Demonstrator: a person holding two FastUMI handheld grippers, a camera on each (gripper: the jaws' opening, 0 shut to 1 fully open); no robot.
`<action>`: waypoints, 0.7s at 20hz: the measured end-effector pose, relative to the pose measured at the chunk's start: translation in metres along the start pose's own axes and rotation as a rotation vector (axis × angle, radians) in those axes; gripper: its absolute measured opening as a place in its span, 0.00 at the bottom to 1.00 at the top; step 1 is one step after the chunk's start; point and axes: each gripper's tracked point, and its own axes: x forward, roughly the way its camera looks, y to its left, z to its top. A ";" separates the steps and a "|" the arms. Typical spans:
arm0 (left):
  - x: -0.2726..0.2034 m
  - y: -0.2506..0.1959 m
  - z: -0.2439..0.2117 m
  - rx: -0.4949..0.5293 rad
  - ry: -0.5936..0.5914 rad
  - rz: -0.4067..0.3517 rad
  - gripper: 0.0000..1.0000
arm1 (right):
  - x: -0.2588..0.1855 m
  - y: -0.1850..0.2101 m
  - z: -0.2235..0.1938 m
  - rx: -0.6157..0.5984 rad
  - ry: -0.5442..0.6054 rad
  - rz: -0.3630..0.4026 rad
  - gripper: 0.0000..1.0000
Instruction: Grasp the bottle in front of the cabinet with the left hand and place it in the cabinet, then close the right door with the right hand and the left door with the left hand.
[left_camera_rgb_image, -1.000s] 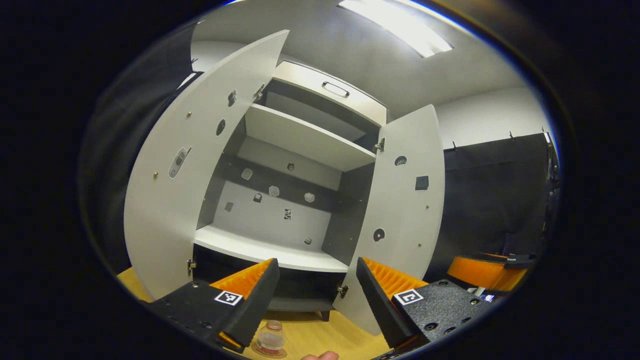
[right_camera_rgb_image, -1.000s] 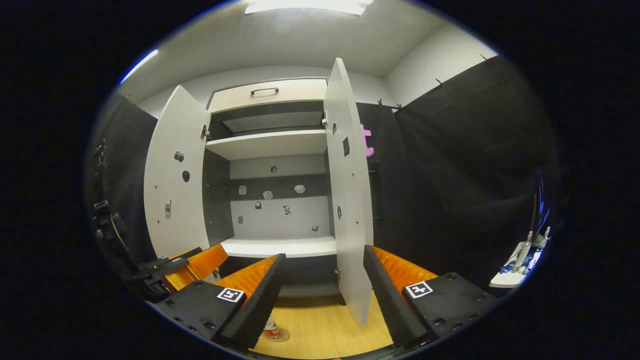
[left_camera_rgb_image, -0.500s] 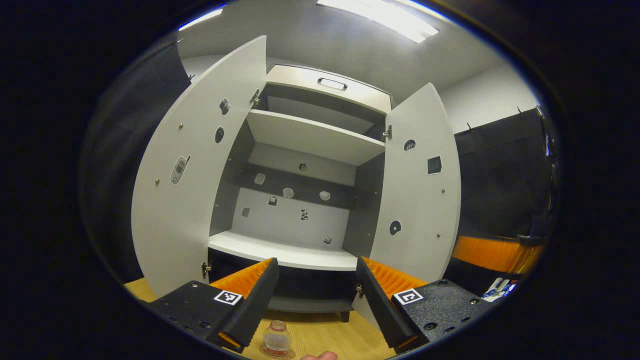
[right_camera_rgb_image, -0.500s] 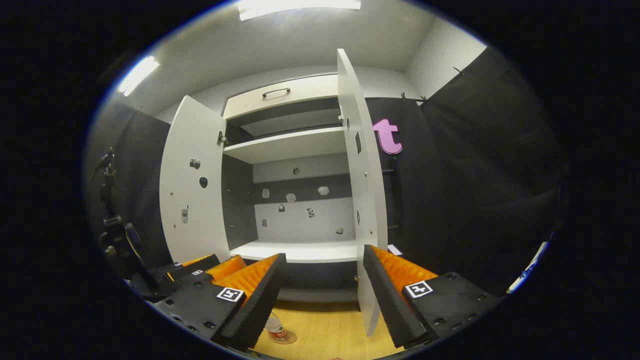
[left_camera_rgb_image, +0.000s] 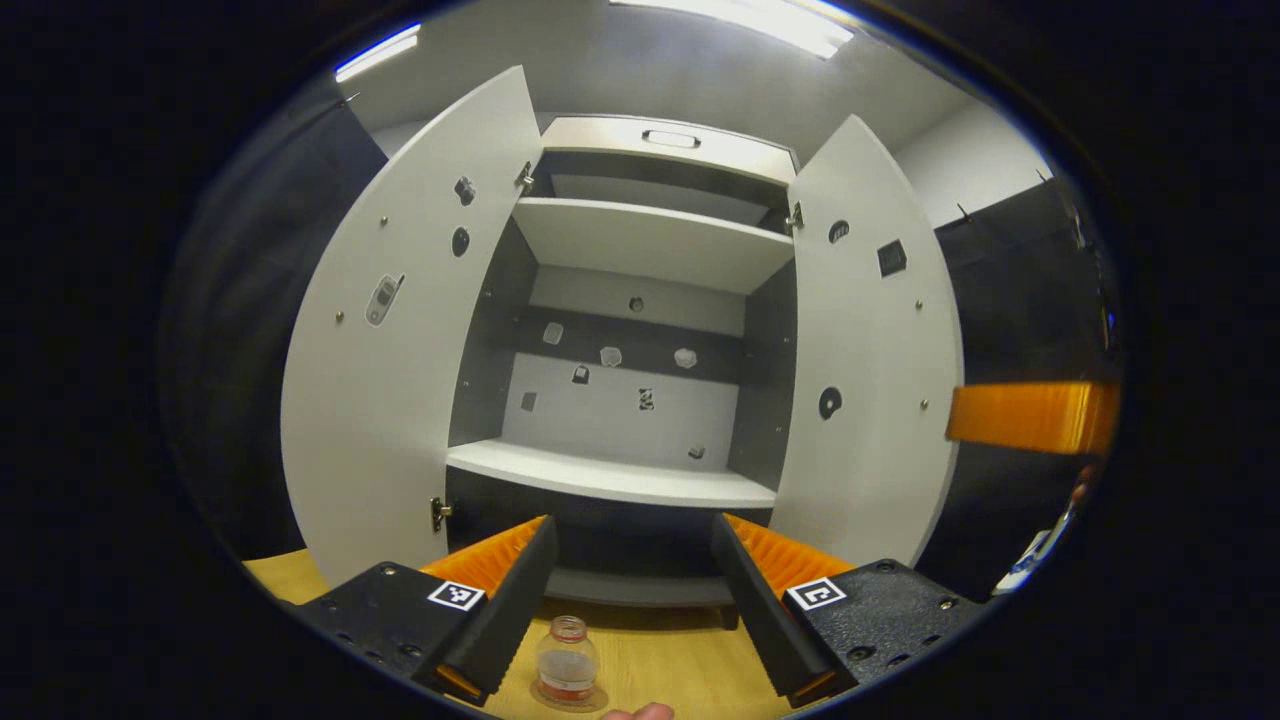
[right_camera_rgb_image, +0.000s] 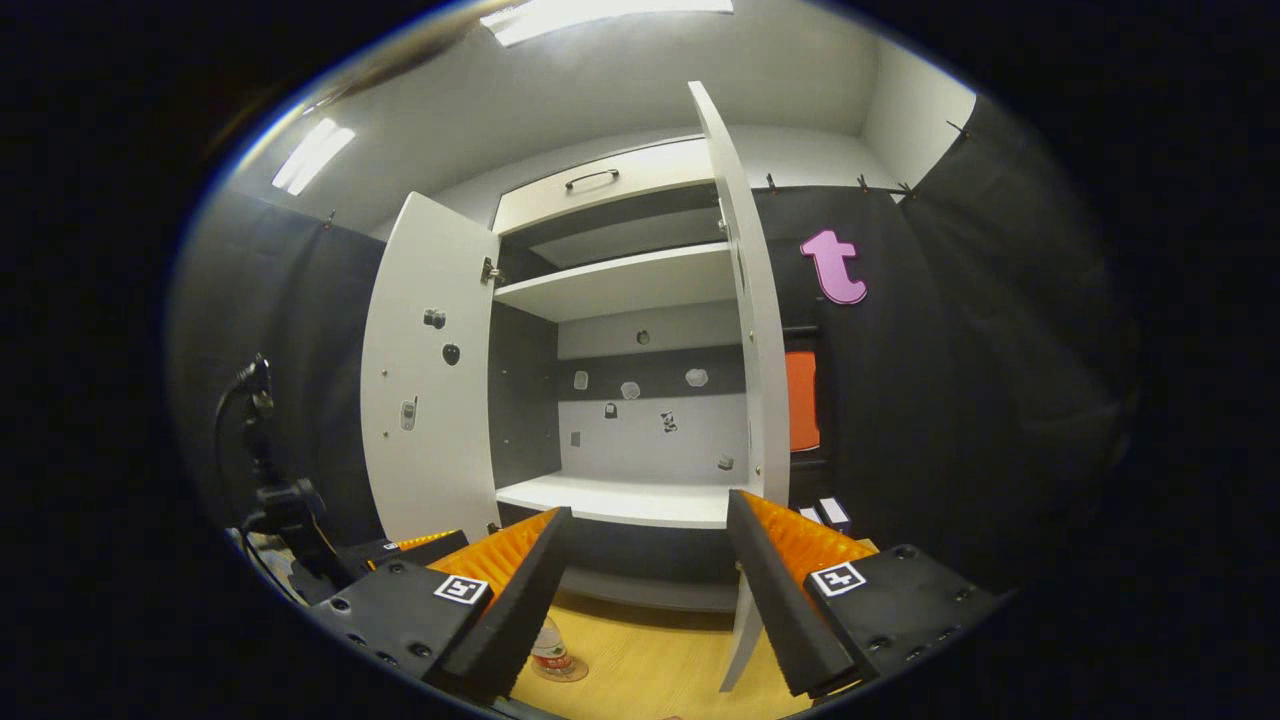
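Note:
A small clear bottle with a red band stands upright on the wooden floor in front of the white cabinet. My left gripper hangs open just above and behind the bottle, nothing between its fingers. The cabinet's left door and right door both stand wide open. In the right gripper view the bottle peeks out beside my left finger, and my right gripper is open, facing the edge of the right door. The lower shelf is bare.
The other gripper's finger shows at the right of the left gripper view. A camera stand with cable is at the left of the right gripper view. A fingertip shows at the bottom edge. Small boxes lie beside the cabinet.
Both views have swung: the left gripper now faces the cabinet squarely and the bottle sits higher in its view. The right gripper has shifted right and risen.

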 end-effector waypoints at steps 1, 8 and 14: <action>0.008 0.008 -0.026 0.017 0.037 0.016 0.94 | 0.003 0.000 -0.005 0.004 0.014 -0.014 1.00; 0.025 0.030 -0.132 0.021 0.129 -0.003 0.95 | 0.014 0.008 -0.033 -0.003 0.085 -0.106 1.00; 0.032 0.046 -0.191 0.068 0.189 -0.004 0.95 | 0.006 0.005 -0.044 -0.003 0.124 -0.187 0.94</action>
